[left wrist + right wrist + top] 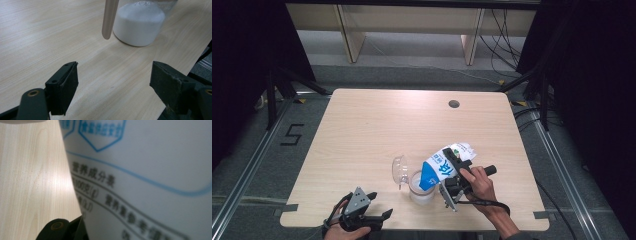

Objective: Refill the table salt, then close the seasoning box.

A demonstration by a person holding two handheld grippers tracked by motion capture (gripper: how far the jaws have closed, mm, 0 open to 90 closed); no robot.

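One white and blue bag is tilted mouth-down over one clear jar, which stands near the front edge of the worktop, a little right of its middle. The jar holds white powder, seen close in the left hand-held gripper view. The right hand-held gripper is clamped on the bag, whose printed side lies right against that gripper's camera. One clear lid stands on edge just left of the jar, touching or nearly touching it; its rim hangs in front of the jar in the left gripper view. The left hand-held gripper rests at the front edge towards the left corner, jaws spread wide with nothing between them, pointing at the jar. Bare wood lies between its jaws and the jar. The back half and the left side of the worktop are open; one round hole sits near the back edge.
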